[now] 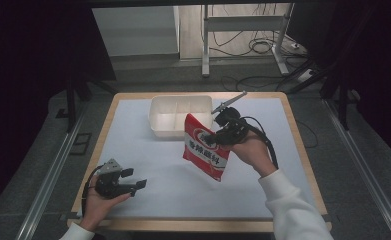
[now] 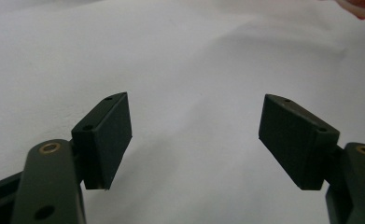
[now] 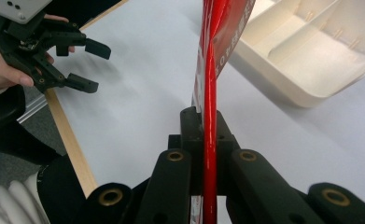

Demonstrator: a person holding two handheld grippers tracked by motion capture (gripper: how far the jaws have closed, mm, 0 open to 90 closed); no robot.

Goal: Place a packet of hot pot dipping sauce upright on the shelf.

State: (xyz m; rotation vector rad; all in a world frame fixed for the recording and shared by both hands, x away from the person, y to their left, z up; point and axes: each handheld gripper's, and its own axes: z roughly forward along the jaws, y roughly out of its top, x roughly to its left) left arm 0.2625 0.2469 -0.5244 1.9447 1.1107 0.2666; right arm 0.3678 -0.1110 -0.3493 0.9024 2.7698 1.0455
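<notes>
A red and white seasoning packet (image 1: 206, 148) hangs in the air over the middle of the table, pinched at its right edge by my right gripper (image 1: 218, 136). Seen edge-on in the right gripper view, the packet (image 3: 211, 84) runs between the two closed jaws of the right gripper (image 3: 209, 122). A cream divided tray (image 1: 178, 116) stands just behind it; the tray (image 3: 311, 51) lies to the packet's right there. My left gripper (image 1: 134, 179) rests low at the table's front left, open with nothing between its pads (image 2: 106, 135). It is the other gripper (image 3: 84, 65) seen at the upper left.
The table has a pale sheet (image 1: 168, 175) inside a wooden rim (image 1: 198, 224). A white sleeve (image 1: 293, 210) comes in at the bottom right. Behind the table stand a metal frame (image 1: 205, 45) and loose cables (image 1: 263, 47) on the floor.
</notes>
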